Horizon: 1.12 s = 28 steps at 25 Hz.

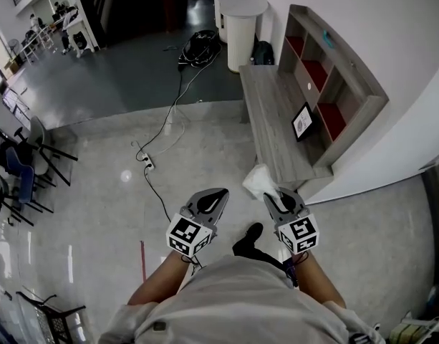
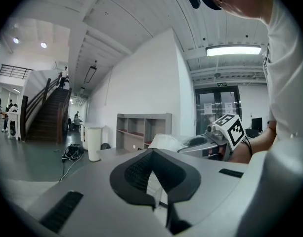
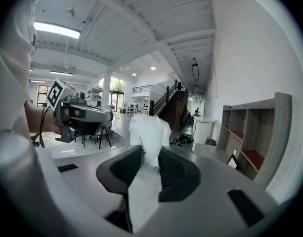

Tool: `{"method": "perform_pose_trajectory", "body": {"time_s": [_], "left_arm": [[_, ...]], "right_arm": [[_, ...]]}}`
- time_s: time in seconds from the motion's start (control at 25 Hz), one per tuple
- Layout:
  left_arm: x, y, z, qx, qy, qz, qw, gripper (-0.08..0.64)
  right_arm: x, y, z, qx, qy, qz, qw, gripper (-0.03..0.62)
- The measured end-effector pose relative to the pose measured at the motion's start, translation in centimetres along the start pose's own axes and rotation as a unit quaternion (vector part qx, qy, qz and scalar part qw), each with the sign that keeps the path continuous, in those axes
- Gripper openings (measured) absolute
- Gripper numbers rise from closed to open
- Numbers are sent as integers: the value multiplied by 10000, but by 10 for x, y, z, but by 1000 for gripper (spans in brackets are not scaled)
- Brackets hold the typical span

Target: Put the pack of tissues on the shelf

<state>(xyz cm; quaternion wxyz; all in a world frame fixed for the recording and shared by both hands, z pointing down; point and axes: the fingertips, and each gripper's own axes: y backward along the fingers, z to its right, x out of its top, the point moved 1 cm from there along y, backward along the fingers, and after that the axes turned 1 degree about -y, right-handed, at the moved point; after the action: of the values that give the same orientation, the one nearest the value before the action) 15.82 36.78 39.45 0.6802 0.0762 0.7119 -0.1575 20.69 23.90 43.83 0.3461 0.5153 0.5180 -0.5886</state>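
White crinkly pack of tissues point(image 3: 149, 128) pinched in your right claw point(image 3: 150, 151), near boxy grey-wood shelf point(image 1: 351, 67), cubbies red-floored; your left claw point(image 2: 152, 151) pressed together, empty.

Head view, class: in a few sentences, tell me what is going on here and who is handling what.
A person holds a gripper in each hand. The right gripper is shut on the pack of tissues, a white crinkly pack sticking out beyond its jaws. The left gripper is beside it, shut with nothing in it. The shelf stands ahead against the wall, and the pack is not on it yet.
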Motion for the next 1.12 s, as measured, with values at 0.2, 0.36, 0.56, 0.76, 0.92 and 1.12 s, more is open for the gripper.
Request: {"method": "perform_pose_trajectory", "body": {"time_s": [0.2, 0.36, 0.56, 0.76, 0.92, 1.12], "left_arm": [[-2, -19, -28, 97, -2, -52, 9999, 15], [0, -51, -50, 102, 11, -69, 9999, 15], [-1, -113, -71, -16, -18, -156, 9999, 15], [6, -190, -91, -185, 8, -193, 9996, 15], [19, -249, -99, -429, 12, -150, 9990, 15], [27, -316, -88, -910, -22, -119, 9958, 15]], "right_arm": [[5, -35, 17, 126, 18, 43, 9999, 115], [8, -60, 45, 163, 14, 57, 9998, 114], [1, -87, 104, 76, -56, 12, 10000, 114], [-1, -110, 175, -82, -134, -38, 9999, 114], [2, -117, 225, -274, -159, -84, 9995, 114], [2, -107, 278, -693, -222, -81, 9973, 114]]}}
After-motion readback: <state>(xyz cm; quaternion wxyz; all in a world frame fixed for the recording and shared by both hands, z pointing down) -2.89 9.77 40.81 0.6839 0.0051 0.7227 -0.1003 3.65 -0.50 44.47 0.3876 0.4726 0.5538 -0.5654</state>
